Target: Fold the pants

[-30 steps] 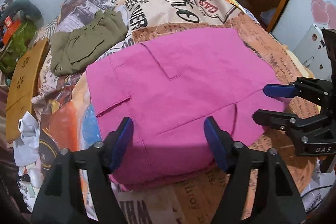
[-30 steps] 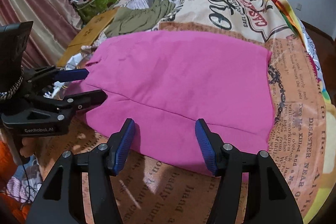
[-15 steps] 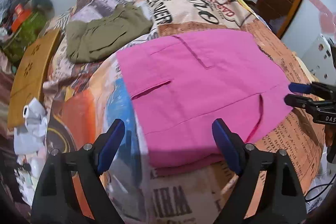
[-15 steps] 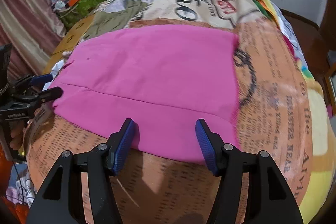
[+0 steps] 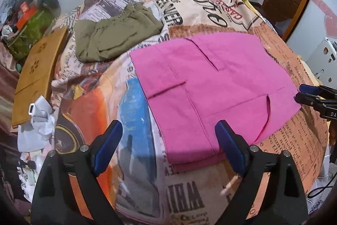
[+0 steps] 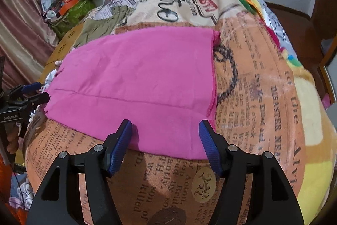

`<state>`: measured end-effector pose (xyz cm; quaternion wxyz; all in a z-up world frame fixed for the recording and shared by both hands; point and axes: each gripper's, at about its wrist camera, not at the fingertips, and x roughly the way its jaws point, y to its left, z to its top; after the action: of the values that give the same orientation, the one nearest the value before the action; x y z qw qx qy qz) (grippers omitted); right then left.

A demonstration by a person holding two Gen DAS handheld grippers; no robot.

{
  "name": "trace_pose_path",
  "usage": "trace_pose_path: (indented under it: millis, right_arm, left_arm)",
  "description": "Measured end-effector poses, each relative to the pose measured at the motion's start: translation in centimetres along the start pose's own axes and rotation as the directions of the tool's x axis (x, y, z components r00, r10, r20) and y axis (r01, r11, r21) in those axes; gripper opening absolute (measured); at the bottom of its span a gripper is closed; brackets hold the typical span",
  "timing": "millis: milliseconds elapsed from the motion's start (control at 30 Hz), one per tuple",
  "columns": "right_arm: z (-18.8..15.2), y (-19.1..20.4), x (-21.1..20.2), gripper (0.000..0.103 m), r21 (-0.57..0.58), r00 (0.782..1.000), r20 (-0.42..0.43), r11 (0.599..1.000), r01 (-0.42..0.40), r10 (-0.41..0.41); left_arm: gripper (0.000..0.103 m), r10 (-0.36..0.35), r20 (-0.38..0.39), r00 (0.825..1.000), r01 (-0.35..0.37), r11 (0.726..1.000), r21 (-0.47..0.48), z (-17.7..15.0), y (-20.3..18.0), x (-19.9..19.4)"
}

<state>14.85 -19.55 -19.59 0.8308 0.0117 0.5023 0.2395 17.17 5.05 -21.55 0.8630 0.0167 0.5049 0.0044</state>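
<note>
Newsprint bedspread (image 6: 263,85) lettered "DISASTER NEAR", folded pink pants (image 6: 137,81) atop; both grippers' jaws apart, just widening, empty.

Both wrist views downward, sharing pink pants (image 5: 212,90).

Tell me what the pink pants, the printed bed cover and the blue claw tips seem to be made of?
Pink pants: likely a matte woven cotton; crisp seams, flat pocket slits, no sheen.
Printed bed cover: probably soft plush fleece; the newspaper print looks fuzzy and faintly glossy.
Blue tips of the right claw: probably rubber or soft plastic pads, ribbed for grip, on black hard-plastic arms.
</note>
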Motion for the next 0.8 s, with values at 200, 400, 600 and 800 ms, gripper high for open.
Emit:
trace_pose_path:
  millis: [200,400,600,800]
  right_arm:
    - [2.4,0.2,-1.3,0.062,-0.027,0.997,0.071,1.0,0.008,-0.006]
    - [4.4,-0.1,-1.3,0.062,-0.034,0.993,0.112,0.999,0.024,-0.02]
    - [6.1,-1.5,0.0,0.062,-0.016,0.992,0.118,0.998,0.053,-0.051]
    - [8.0,-3.4,2.0,0.062,0.016,0.992,0.104,0.997,0.075,-0.076]
  left_arm:
    - [0.091,0.016,0.041,0.999,-0.015,1.0,-0.015,2.2,1.0,-0.7]
    - [0.091,0.064,0.069,0.996,-0.063,0.998,-0.024,5.0,2.2,-0.1]
    - [0.091,0.083,0.064,0.995,-0.08,0.996,-0.042,7.2,3.2,1.6]
    - [0.091,0.064,0.049,0.997,-0.06,0.996,-0.065,9.4,4.0,3.6]
